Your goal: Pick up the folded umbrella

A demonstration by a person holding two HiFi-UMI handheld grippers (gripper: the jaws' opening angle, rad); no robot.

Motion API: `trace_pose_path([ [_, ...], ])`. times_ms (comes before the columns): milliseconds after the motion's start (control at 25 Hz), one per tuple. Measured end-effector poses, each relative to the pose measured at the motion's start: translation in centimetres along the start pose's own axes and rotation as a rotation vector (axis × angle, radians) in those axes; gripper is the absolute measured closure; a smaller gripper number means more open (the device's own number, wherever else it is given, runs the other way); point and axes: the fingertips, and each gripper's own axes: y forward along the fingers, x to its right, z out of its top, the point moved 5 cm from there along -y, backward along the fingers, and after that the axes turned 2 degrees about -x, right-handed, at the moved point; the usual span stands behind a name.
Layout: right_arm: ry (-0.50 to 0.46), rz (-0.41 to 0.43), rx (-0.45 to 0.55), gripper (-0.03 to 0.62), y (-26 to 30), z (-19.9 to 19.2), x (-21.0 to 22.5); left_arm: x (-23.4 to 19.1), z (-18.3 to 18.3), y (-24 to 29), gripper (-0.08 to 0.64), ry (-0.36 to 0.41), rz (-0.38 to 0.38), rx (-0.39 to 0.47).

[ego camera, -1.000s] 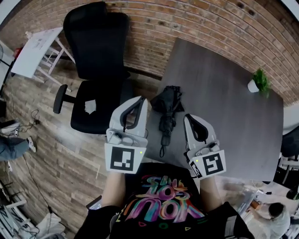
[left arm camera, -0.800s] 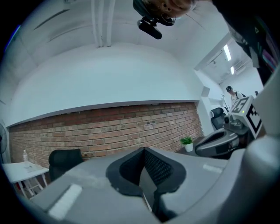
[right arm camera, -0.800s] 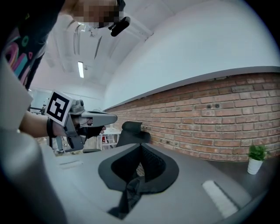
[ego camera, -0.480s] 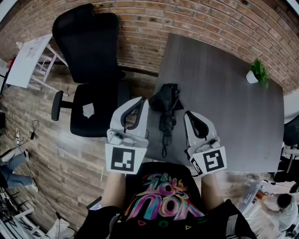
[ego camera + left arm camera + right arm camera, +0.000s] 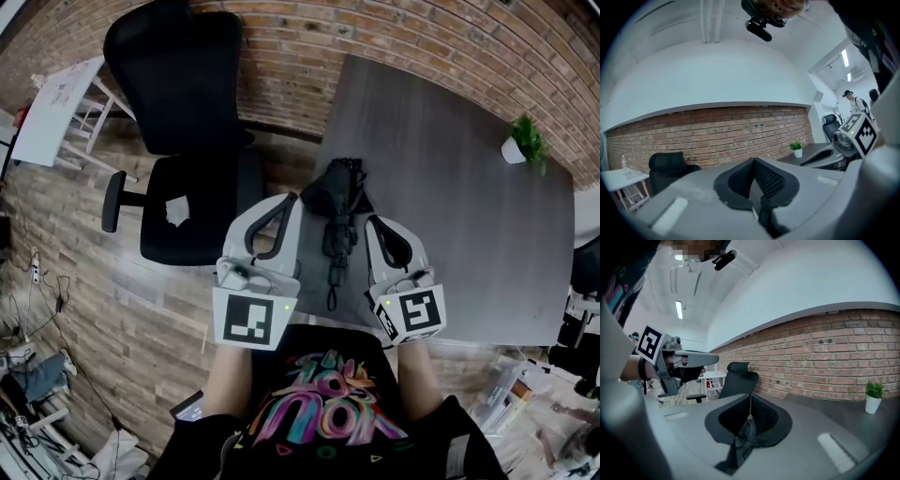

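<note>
The folded black umbrella (image 5: 338,217) lies lengthwise on the dark grey table (image 5: 450,216), close to its left edge, with its strap end toward me. My left gripper (image 5: 289,200) hovers just left of it, over the table's edge, with its jaws together and nothing between them (image 5: 753,162). My right gripper (image 5: 372,223) hangs just right of the umbrella, also shut and empty (image 5: 749,397). Neither gripper touches the umbrella. A dark crumpled shape shows under the right jaws; I cannot tell what it is.
A black office chair (image 5: 186,122) stands left of the table against the brick wall (image 5: 403,37). A small potted plant (image 5: 522,155) sits at the table's far right. A white side table (image 5: 58,103) stands far left. A person (image 5: 852,101) stands in the distance.
Both grippers have sunk a little, and the right one now sits slightly closer to the umbrella. The umbrella has not moved on the table. Both pairs of jaws stay shut.
</note>
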Motion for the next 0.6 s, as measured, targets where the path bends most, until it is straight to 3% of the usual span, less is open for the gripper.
trace_pose_path([
  [600,0.020,0.060,-0.177,0.431,2.6,-6.1,-0.6,0.1,-2.0,-0.4,0.559,-0.033,0.015,-0.050],
])
